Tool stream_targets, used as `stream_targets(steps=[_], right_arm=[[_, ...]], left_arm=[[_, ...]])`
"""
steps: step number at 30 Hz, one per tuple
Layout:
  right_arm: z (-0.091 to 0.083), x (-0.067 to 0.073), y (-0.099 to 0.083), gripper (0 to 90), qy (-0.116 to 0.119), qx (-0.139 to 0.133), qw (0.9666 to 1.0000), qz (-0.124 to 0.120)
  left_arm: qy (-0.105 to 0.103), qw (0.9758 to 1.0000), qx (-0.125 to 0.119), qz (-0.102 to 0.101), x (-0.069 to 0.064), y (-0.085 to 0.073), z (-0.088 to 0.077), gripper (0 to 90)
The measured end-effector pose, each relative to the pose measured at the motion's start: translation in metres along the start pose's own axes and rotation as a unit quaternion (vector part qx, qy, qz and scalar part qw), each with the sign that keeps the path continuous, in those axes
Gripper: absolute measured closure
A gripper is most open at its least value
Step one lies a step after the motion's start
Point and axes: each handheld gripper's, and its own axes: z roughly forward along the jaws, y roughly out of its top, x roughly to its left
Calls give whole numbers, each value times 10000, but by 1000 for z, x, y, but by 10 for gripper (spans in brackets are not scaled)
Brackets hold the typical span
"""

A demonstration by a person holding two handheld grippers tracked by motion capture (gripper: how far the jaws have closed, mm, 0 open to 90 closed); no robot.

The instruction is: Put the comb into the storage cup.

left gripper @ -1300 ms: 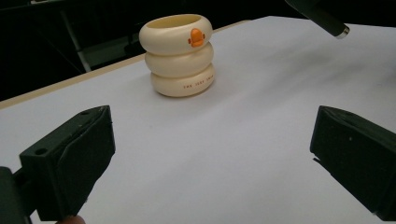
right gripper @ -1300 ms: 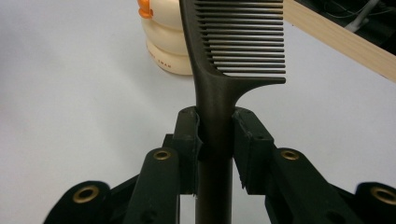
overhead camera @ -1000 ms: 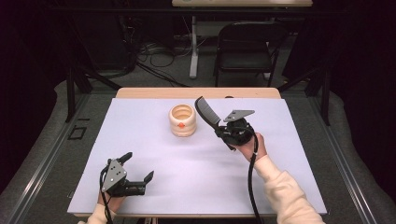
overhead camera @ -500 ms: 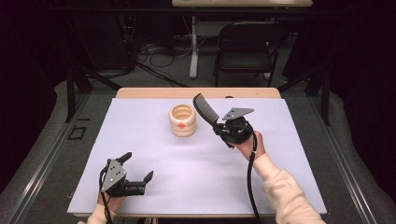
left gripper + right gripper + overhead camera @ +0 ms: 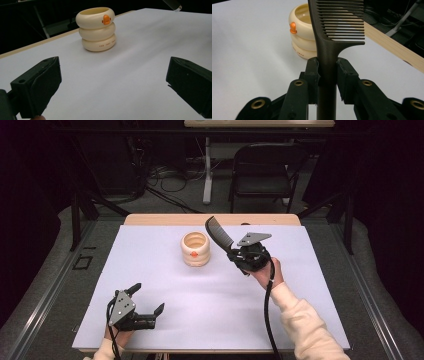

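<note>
A cream cup [image 5: 195, 248] shaped like three stacked rings, with an orange duck bill on its side, stands upright on the white table [image 5: 200, 295] toward the back. My right gripper [image 5: 237, 256] is shut on the handle of a black comb [image 5: 219, 233], lifted just right of the cup; the comb slants up and left toward the cup's rim. In the right gripper view the comb [image 5: 337, 27] rises between the pads, with the cup [image 5: 303, 32] behind it. My left gripper [image 5: 148, 306] rests open near the front left edge, with the cup [image 5: 97, 28] far ahead of its jaws.
A wooden strip [image 5: 210, 219] borders the table's far edge. Behind it stand a dark folding chair [image 5: 265, 170] and a stand with cables on the floor. The person's cream sleeve [image 5: 310, 330] comes in from the bottom right.
The right gripper with the comb has shifted slightly left, toward the cup. The left gripper has kept still.
</note>
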Motion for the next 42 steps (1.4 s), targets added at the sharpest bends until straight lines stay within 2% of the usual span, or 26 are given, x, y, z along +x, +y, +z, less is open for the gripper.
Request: stream_targets(steps=[42], right_arm=[[10,-8,48,726,54,-413,9991,-76]], left_arm=[[34,10000,-53,-17,1,0,-1,0]])
